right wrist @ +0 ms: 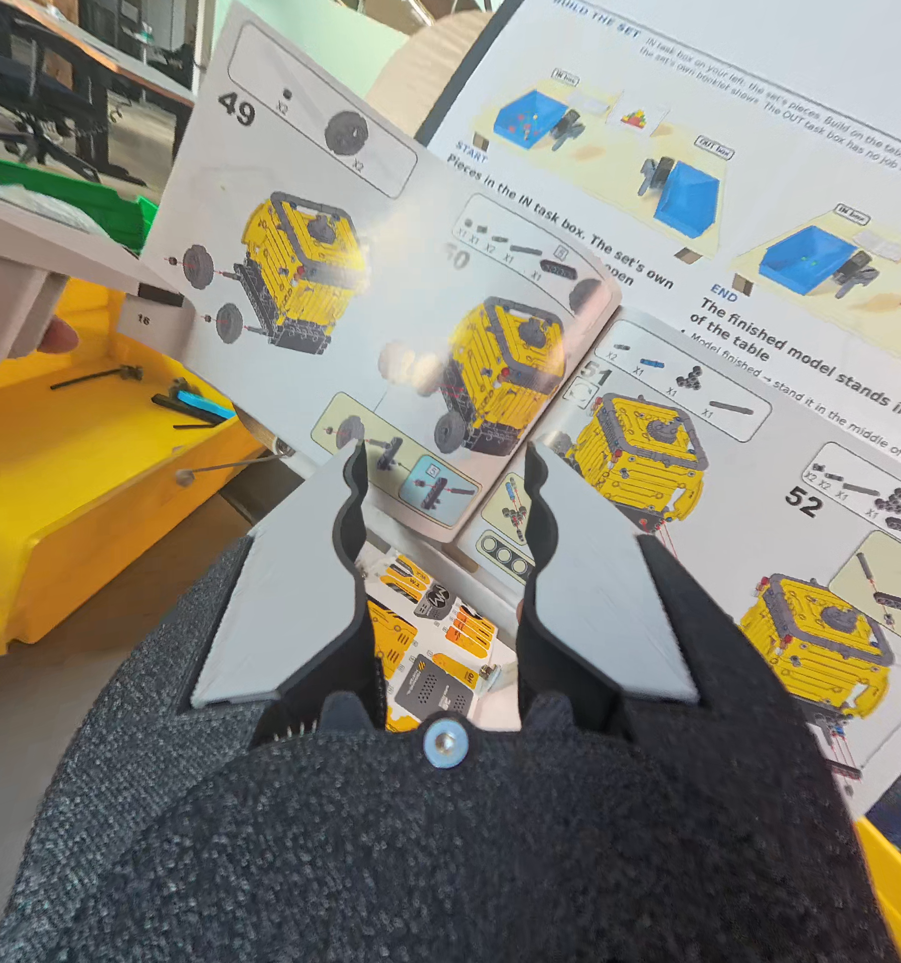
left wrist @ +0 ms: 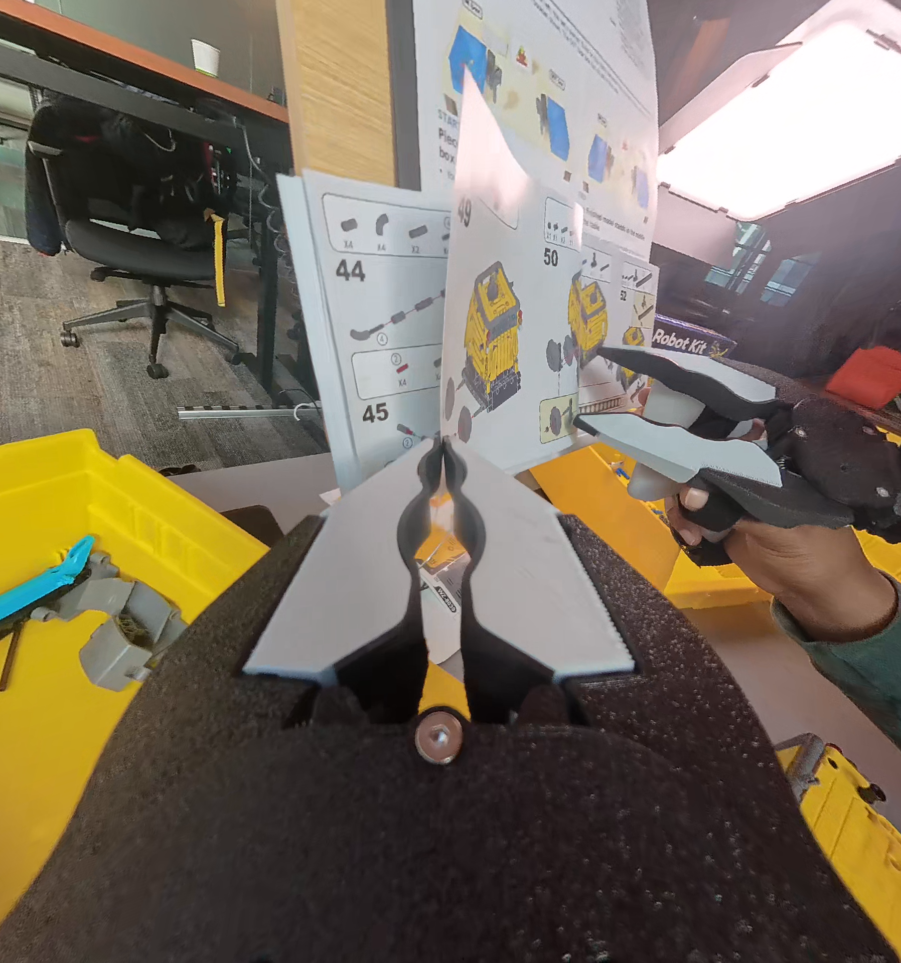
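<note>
An assembly booklet (left wrist: 386, 312) stands open on the table. One page (left wrist: 495, 333) of it, with a yellow model drawn on it, is lifted upright. My left gripper (left wrist: 442, 449) is shut on that page's lower corner. My right gripper (left wrist: 589, 388), held in a hand, is open with its jaws on either side of the page's right edge. In the right wrist view the right gripper (right wrist: 446, 451) is open just in front of the glossy lifted page (right wrist: 334, 271). A sticker sheet (right wrist: 427, 625) lies flat below it.
A yellow bin (left wrist: 47, 521) at the left holds a blue piece (left wrist: 36, 589) and grey parts (left wrist: 120, 625). A large instruction sheet (left wrist: 542, 104) stands behind the booklet. More yellow bins (left wrist: 855, 834) are at the right. An office chair (left wrist: 141, 250) and a desk are beyond the table.
</note>
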